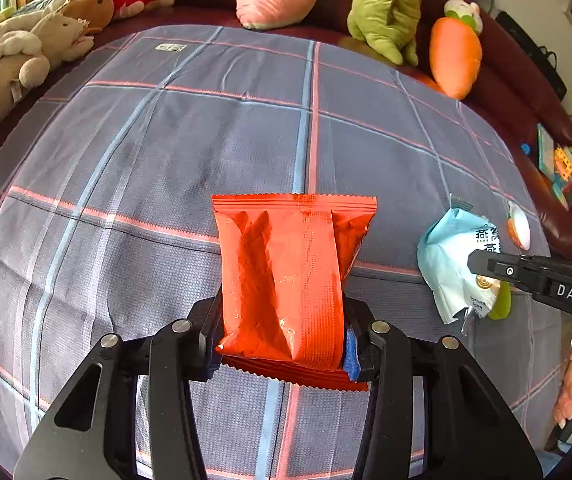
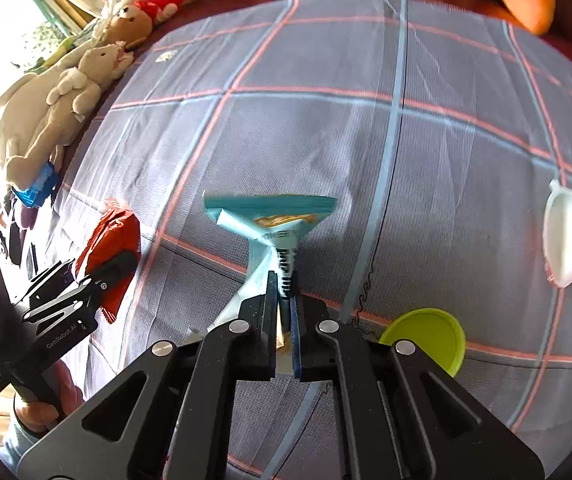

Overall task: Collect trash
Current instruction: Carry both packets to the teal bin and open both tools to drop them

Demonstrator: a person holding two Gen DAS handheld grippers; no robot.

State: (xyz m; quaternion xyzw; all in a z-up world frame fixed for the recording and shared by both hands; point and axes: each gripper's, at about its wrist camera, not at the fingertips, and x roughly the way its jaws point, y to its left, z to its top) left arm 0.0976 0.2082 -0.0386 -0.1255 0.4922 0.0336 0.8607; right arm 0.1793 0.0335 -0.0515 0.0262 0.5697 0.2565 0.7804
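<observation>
You are holding two claws over a grey plaid bedspread [image 1: 166,160]. Your left gripper [image 1: 282,344] is clamping a puffy orange snack packet [image 1: 286,272] by its lower end. Your right gripper [image 2: 284,308] is pinching a crumpled light blue wrapper [image 2: 270,224] tightly between narrow jaws. A green lid [image 2: 429,336] and a white lid [image 2: 565,232] are lying on the bedspread nearby.
</observation>
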